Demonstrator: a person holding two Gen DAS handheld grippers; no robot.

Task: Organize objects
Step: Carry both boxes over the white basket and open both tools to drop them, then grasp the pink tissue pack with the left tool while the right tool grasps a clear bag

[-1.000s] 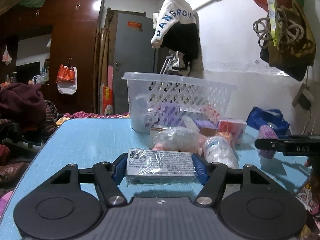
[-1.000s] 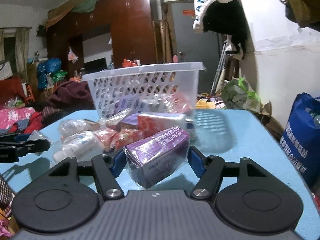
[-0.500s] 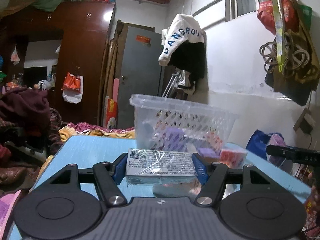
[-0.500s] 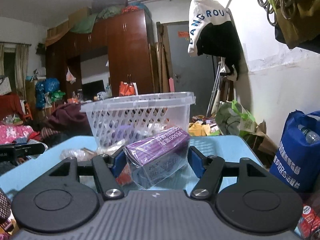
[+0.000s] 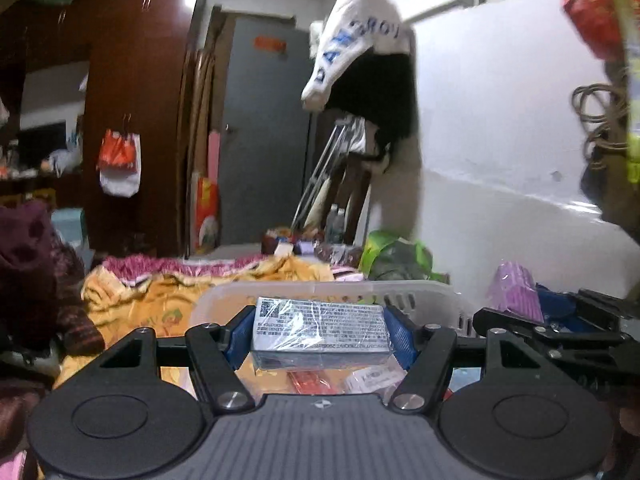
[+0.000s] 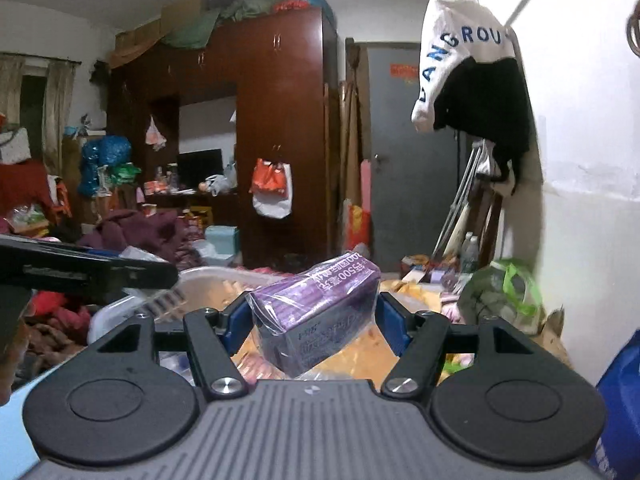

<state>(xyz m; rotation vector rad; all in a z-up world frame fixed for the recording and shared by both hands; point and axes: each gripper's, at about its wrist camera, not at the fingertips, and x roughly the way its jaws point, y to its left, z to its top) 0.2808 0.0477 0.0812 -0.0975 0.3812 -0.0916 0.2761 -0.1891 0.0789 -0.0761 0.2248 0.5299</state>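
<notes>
My left gripper (image 5: 319, 330) is shut on a grey box (image 5: 320, 314) wrapped in clear film, held level across the blue pads. It hangs over the white lattice basket (image 5: 420, 291), where a red pack (image 5: 310, 380) and a white pack (image 5: 372, 378) lie. My right gripper (image 6: 313, 317) holds a purple pack (image 6: 320, 300), tilted, between its pads, and its jaws are opening. The same purple pack (image 5: 514, 292) shows at the right in the left wrist view. The basket (image 6: 120, 308) sits low left, partly behind a left gripper finger (image 6: 80, 274).
A blue bag (image 6: 624, 400) and a green bag (image 6: 500, 296) stand by the white wall on the right. Clothes (image 6: 472, 80) hang above them. Orange bedding (image 5: 160, 300) lies past the basket. A blue table corner (image 6: 16, 420) shows at the lower left.
Both grippers have risen from the table and moved forward with their packs. The basket, which stood ahead at eye level, now lies below them.
</notes>
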